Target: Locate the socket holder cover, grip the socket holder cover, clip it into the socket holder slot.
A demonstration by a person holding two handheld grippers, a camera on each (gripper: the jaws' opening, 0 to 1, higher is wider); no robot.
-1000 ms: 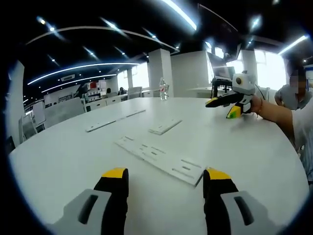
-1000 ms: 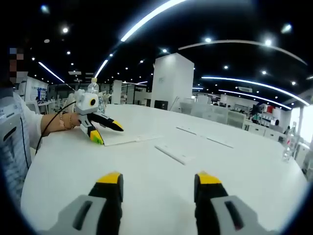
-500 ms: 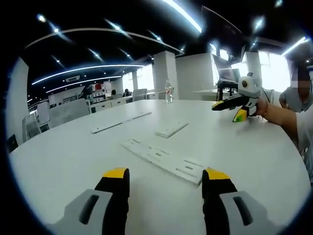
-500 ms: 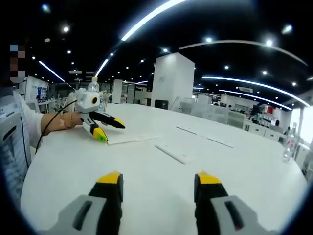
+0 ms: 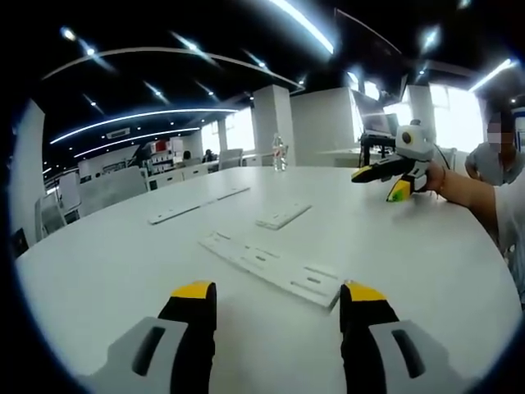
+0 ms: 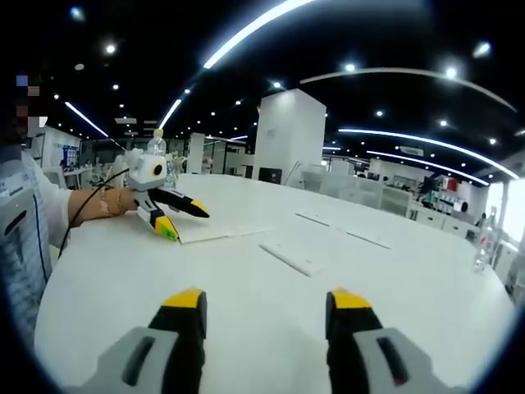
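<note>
A: Item one, socket holder (image 5: pixel 271 269)?
B: Long white strip with slots, flat on the white counter (image 5: pixel 123 263), just beyond the left gripper (image 5: pixel 279 297). Long axis runs from far-left to near-right in the left gripper view.

A: Item two, socket holder cover (image 5: pixel 283 216)?
B: Short white strip, flat on the counter beyond the holder, apart from it. Long axis slants toward the far right. In the right gripper view the same piece (image 6: pixel 293 258) lies ahead of the right gripper (image 6: pixel 266 301).

A: Other stock?
B: Two thin white strips (image 5: pixel 194 203) farther back, end to end; a bottle (image 5: pixel 280 153) at the far edge.

A: Jaws?
B: Both pairs stand apart, holding nothing, above the counter.
</note>
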